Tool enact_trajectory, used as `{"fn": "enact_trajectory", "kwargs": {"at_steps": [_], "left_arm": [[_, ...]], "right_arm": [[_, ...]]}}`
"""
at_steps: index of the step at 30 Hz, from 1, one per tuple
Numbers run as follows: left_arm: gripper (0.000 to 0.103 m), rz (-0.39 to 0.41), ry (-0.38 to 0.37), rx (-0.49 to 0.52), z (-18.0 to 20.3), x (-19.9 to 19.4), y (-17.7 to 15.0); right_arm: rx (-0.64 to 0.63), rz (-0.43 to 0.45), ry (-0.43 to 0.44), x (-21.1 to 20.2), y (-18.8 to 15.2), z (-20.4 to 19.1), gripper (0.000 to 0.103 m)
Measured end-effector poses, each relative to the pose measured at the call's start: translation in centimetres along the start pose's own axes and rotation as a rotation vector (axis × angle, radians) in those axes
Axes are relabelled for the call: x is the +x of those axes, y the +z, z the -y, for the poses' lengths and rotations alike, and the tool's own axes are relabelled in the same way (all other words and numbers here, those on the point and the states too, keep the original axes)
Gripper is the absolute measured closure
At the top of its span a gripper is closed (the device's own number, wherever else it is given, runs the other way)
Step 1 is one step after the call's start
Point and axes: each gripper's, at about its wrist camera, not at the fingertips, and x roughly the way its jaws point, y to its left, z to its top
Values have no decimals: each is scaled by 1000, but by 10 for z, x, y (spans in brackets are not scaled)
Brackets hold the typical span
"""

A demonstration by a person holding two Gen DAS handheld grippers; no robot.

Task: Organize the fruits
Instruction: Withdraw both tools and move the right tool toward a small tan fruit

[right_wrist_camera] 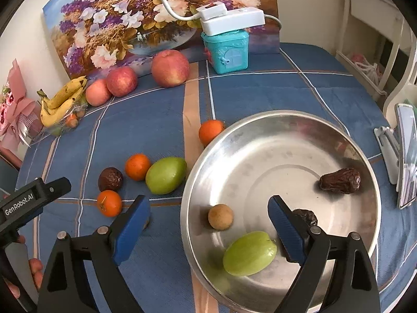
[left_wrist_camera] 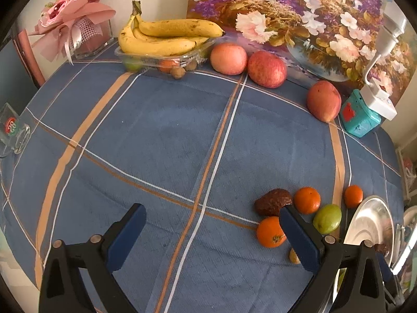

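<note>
Right tool [right_wrist_camera: 208, 224] first, since it's closest to the lens: its blue fingers [right_wrist_camera: 131, 228] are spread wide with nothing clamped, straddling the near rim of the steel bowl [right_wrist_camera: 260, 120]. One finger hangs outside over the blue plaid cloth, the other sits inside. Directly between them lie a green fruit [right_wrist_camera: 249, 253] and a small tan round one [right_wrist_camera: 220, 216], both loose on the bowl floor. Past the inside finger is a dark wrinkled date [right_wrist_camera: 340, 178], and a second dark one [right_wrist_camera: 306, 215] is half hidden behind that finger.

Left tool [left_wrist_camera: 212, 225] is also wide open and empty, hovering over bare cloth on the table [left_wrist_camera: 156, 130]. Just off its right-hand finger sits the leftover cluster: an orange [left_wrist_camera: 271, 232], another [left_wrist_camera: 307, 200], a third [left_wrist_camera: 353, 196] further out, a brown wrinkled fruit [left_wrist_camera: 273, 202] and a green one [left_wrist_camera: 327, 219]. I can't tell what the small piece tucked against that finger is.

What worries me:
- That slick bowl. If I bump its rim with the outside finger of the right tool, I'd expect it to skate or tip and everything inside to roll.
- Round fruit packed together. Going for one orange with fingers this wide, I'd probably knock its neighbours away.
- Both tools working near the same cluster beside the bowl could easily clash.

Apples [left_wrist_camera: 267, 69] and bananas [left_wrist_camera: 169, 35] sit well beyond both tools.
</note>
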Motion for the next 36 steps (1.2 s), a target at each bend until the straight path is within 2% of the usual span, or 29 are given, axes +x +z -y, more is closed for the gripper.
{"fn": "enact_trajectory", "kwargs": {"at_steps": [4, 7, 11, 15, 22, 28, 31, 33, 36], "left_arm": [[0, -2, -23, -7, -2, 3, 5], [0, 0, -43, -16, -4, 4, 8], [0, 60, -73, -53, -10, -3, 13], [0, 75, -73, -44, -11, -3, 18], [0, 43, -59, -39, -13, 3, 21], [0, -29, -113, -46, -8, 14, 17], [0, -73, -120, -10, 4, 22, 11], [1, -97, -129, -6, 10, 29, 7], [2, -158, -160, 1, 19, 43, 0]], "right_arm": [[17, -16, 35, 3, 3, -6, 11], [2, -32, 29, 7, 6, -14, 11], [-23, -45, 25, 11, 10, -26, 11], [-23, -38, 73, 11, 17, -37, 11], [-46, -60, 86, 19, 22, -53, 11], [-80, -69, 98, 23, 18, -61, 11], [-92, -67, 96, 23, 15, -61, 20], [-100, -76, 102, 24, 12, -61, 36], [-111, -108, 112, 29, 7, -62, 37]]}}
